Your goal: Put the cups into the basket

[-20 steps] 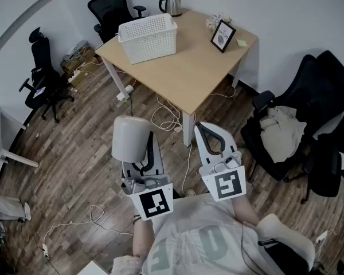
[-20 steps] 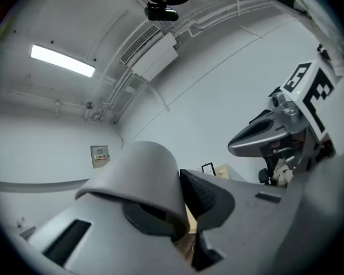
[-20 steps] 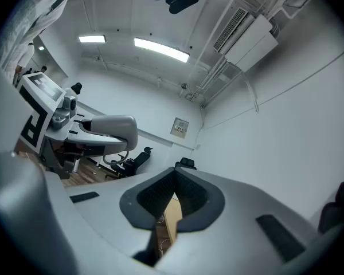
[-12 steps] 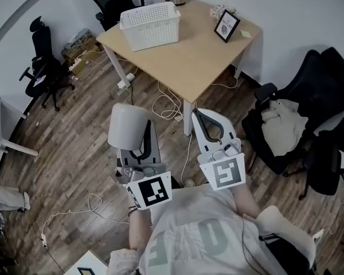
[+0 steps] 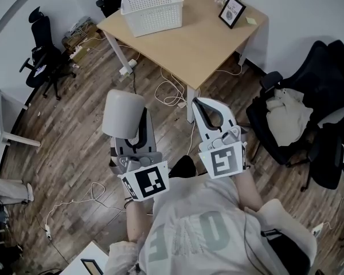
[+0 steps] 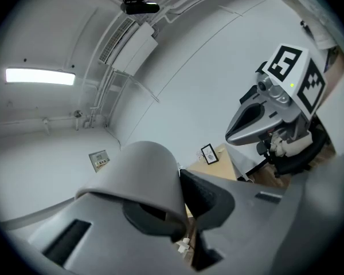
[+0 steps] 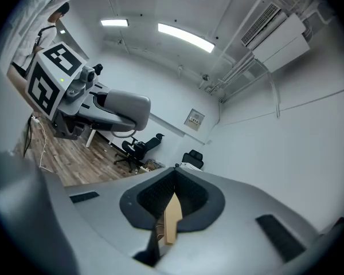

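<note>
A pale grey cup (image 5: 122,114) is pinched by its wall in my left gripper (image 5: 139,125), held above the wooden floor in front of the person. In the left gripper view the cup (image 6: 139,179) lies mouth toward the camera, its rim between the pads of the left gripper (image 6: 180,183). My right gripper (image 5: 203,105) hangs beside it, shut with nothing held; in its own view the right gripper (image 7: 173,183) has its tips together. The white slatted basket (image 5: 152,10) stands far ahead on the tan table (image 5: 200,42).
A framed picture (image 5: 233,11) stands at the table's far right. Black office chairs sit at the left (image 5: 43,62) and a chair with a crumpled cloth (image 5: 289,125) at the right. Cables (image 5: 169,93) trail on the floor under the table.
The table and basket have slid toward the top of the head view. Both grippers have drifted slightly up the view, the cup still in the left one.
</note>
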